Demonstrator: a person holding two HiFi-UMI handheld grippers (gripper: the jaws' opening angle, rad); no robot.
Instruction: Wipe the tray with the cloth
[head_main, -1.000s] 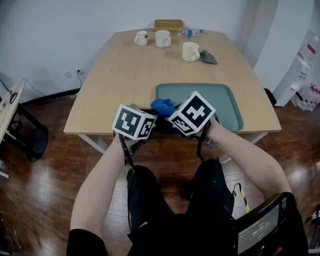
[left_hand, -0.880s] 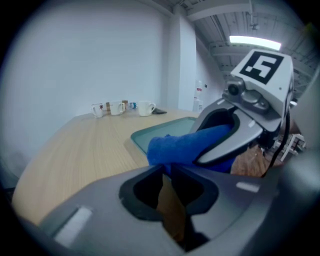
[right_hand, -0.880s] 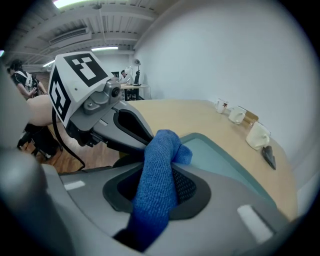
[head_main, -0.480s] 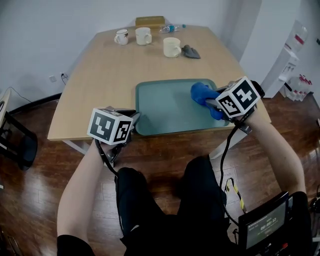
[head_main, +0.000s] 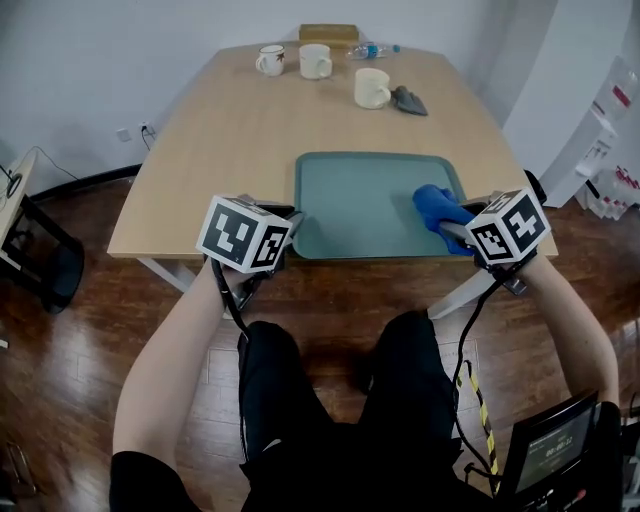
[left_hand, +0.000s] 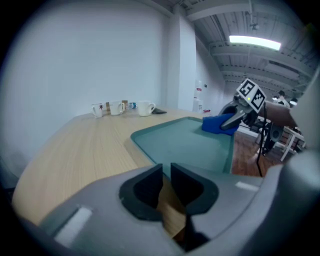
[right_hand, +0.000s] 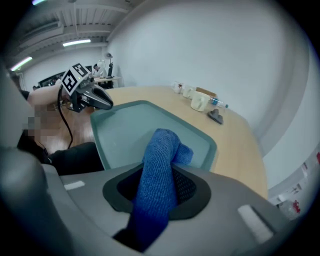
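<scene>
Near-left tray corner: left gripper (left_hand: 166, 174), jaws narrow with a slim gap, nothing pinched, table wood shows through; tips just beside the tray rim.
Left marker cube (head_main: 243, 234): black-and-white square patterns.
Table (head_main: 220, 140): light wood.
Far edge, left to right: white mug with red motif (head_main: 270, 60), motif too small to read; plain white mug (head_main: 315, 61); tan box (head_main: 328, 33); clear bottle (head_main: 372, 49) lying down, label unreadable.
Mid-far: cream mug (head_main: 371, 87), dark grey object (head_main: 410, 100) just beside it on the right.
Tray (head_main: 360, 200): teal, rectangular, flat at the table's near edge.
Cloth (head_main: 435, 205): blue, bunched, resting on the tray's near-right corner.
Right gripper (head_main: 458, 232): clamped on the cloth, which sticks out past the tips.
Right marker cube (head_main: 510, 228): same square patterns.
Screen (head_main: 552, 448): lower right, digits too small to read.
</scene>
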